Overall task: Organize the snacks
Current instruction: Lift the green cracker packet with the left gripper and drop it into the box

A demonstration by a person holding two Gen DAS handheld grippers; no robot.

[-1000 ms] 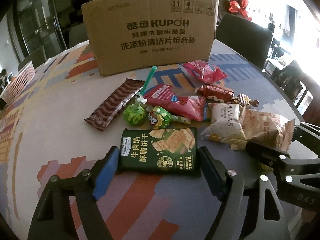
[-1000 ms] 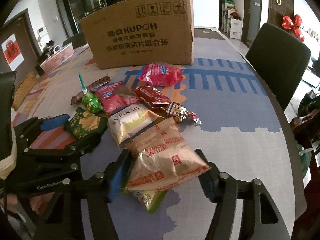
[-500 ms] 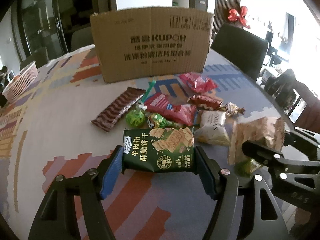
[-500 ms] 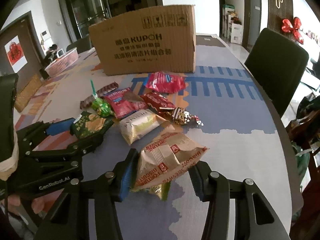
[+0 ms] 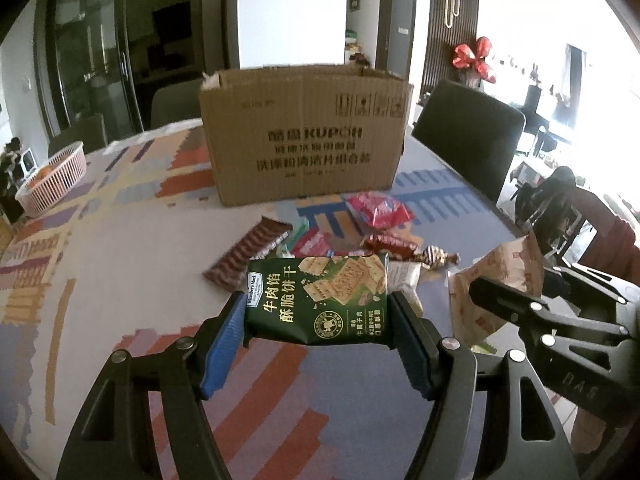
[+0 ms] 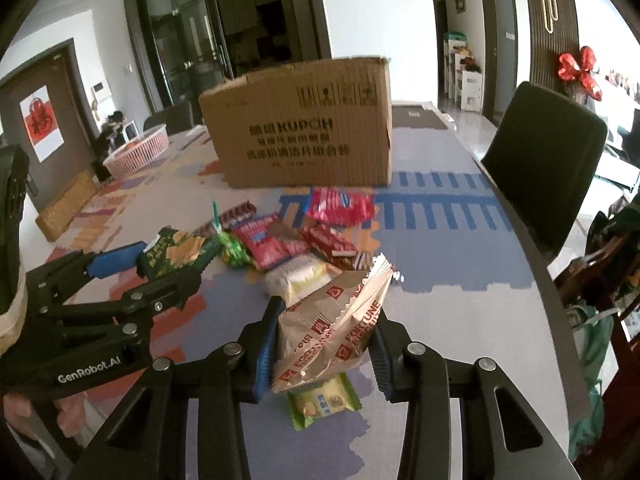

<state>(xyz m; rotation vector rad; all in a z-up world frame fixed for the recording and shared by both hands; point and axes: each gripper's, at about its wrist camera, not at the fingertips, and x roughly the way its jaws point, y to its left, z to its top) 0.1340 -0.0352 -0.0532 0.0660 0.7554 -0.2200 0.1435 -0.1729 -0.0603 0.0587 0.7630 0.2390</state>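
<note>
You hold two snacks above a patterned table (image 5: 120, 240), one in each tool. Your left gripper (image 5: 318, 344) is clamped on a dark green cracker packet (image 5: 318, 300), its blue pads (image 5: 224, 344) pressing the packet's two short sides while it hangs flat and clear of the table. Your right gripper (image 6: 324, 352) has just been closing, and it now squeezes a tan fortune biscuit bag (image 6: 332, 324), which crumples and tilts between the jaws. A small light green packet (image 6: 322, 400) sits directly beneath that bag; whether it hangs stuck to it or rests on the table is unclear.

Ahead stands an open cardboard box (image 5: 308, 140), probably where the snacks go. Between you and it lie the remaining snacks: a brown striped bar (image 5: 248, 254), red packets (image 5: 378, 208) and wrapped sweets.

Risks, as a judgement: the soft bag may slide out or its biscuits may crush under a tighter squeeze. The green packet may drop on the way. Either load could catch the box's raised front wall if carried low.
</note>
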